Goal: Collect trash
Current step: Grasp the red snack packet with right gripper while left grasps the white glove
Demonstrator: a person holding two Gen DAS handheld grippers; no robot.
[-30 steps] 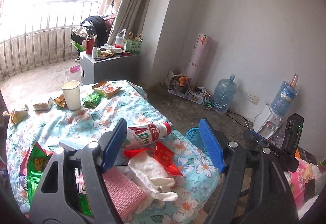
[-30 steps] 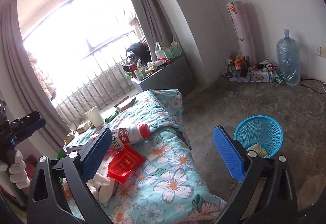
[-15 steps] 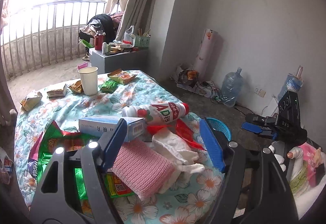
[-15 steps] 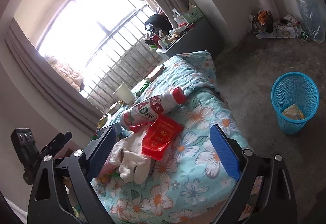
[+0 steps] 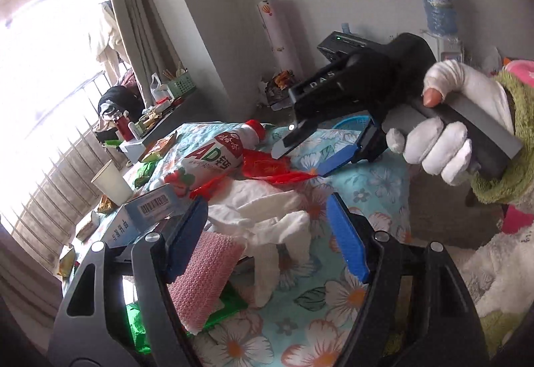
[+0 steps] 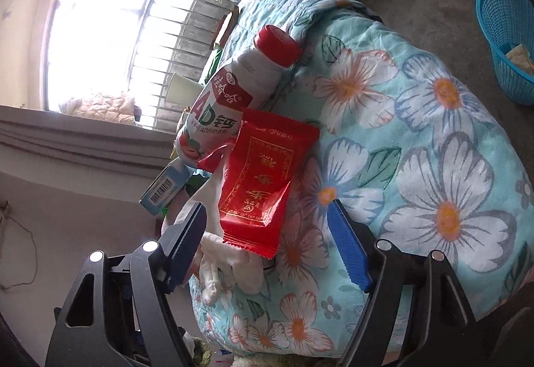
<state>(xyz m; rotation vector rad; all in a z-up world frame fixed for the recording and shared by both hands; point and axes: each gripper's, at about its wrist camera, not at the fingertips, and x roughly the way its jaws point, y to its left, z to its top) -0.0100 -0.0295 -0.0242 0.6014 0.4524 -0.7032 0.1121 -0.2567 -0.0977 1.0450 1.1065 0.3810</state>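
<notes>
Two grippers are down over the flowered quilt (image 6: 434,120) now, where a second ago both hung higher with a wider look at the room. The right gripper (image 6: 267,241) has dropped in on the red wrapper (image 6: 263,180), and its jaws have just been closing; the wrapper's lower end sits between the blue pads, but neither pad presses it yet, so nothing is held. In the left wrist view that same gripper (image 5: 302,158) comes in from the right in a white-gloved hand (image 5: 444,146), its tips at the wrapper (image 5: 263,166). The left gripper (image 5: 267,233) stands open and empty above the white crumpled tissue (image 5: 267,216), with the pink cloth (image 5: 203,273) by its left pad. My read: the wrapper is the pick under way, one squeeze short of a grasp. Counting up: one red wrapper, one white AD bottle (image 6: 230,93) with a red cap lying against it, one tissue, one pink cloth, one pale blue box (image 5: 140,216), one paper cup (image 5: 111,181), some green packets I can't count. One blue basket (image 6: 504,39) waits on the floor, well apart from the quilt, with something already in it.
</notes>
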